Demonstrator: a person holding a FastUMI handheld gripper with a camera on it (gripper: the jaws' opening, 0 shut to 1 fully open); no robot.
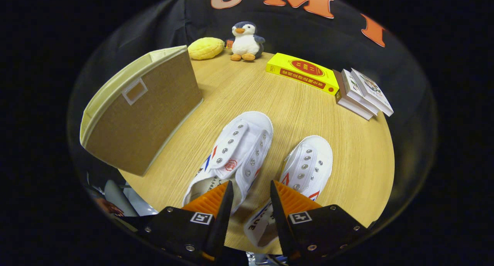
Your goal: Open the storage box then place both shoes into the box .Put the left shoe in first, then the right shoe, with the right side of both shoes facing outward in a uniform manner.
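Gripper (250, 198) fingers apart, holding nothing, straddling the right-hand wall of the left shoe (231, 154) at its heel. Right shoe (305, 173) at 1 o'clock, storage box (142, 111) at 10. Risk: soft canvas wall slips on lift, shoe twists, wrong side faces out.

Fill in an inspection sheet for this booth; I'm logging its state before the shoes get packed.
Surface: round wooden table, bare between items.
Job's things: storage box at the table's edge; two white shoes side by side, left shoe and right shoe, just ahead of the fingers.
Clutter: penguin plush, yellow plush, yellow book, stacked books beyond the shoes.
Grippers: gripper open above the shoes' heels, holding nothing.
Cables: nothing seen.
Surroundings: black cloth wall.
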